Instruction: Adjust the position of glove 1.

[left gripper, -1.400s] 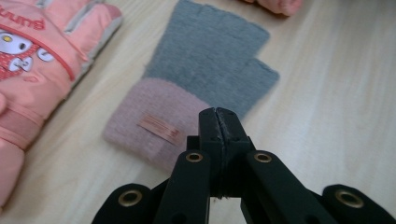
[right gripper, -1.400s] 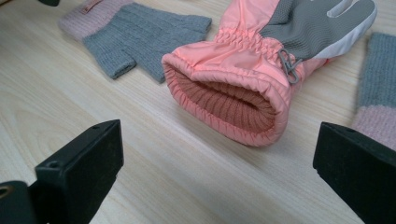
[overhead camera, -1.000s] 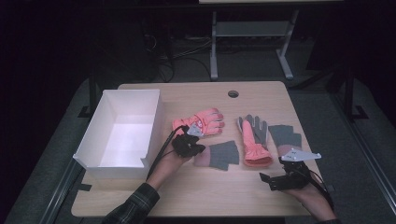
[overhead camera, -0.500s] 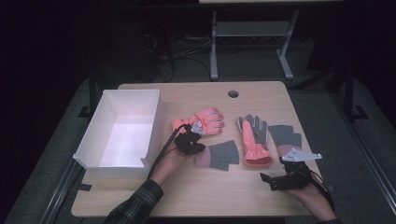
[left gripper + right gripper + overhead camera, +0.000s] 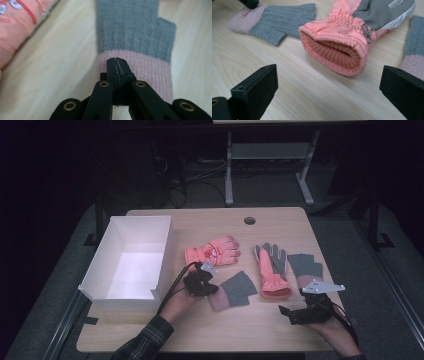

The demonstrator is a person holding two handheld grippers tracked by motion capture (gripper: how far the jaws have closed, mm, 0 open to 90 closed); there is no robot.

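Left gripper view, fuzzy ribbed knit glove (image 5: 135,37)

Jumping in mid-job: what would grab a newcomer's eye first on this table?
The open white box at the table's left, and two bright coral ski gloves mid-table. Nearer the person, the left gripper is shut at the pink cuff of a grey knit mitten, while the right gripper stands open, facing one coral glove's cuff.

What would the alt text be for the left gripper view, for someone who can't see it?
A black gripper with its jaws shut rests at the pink cuff of a grey knitted fingerless glove lying flat on a pale wooden table; whether it pinches the cuff cannot be told. Part of a coral-pink padded glove shows at the upper left.
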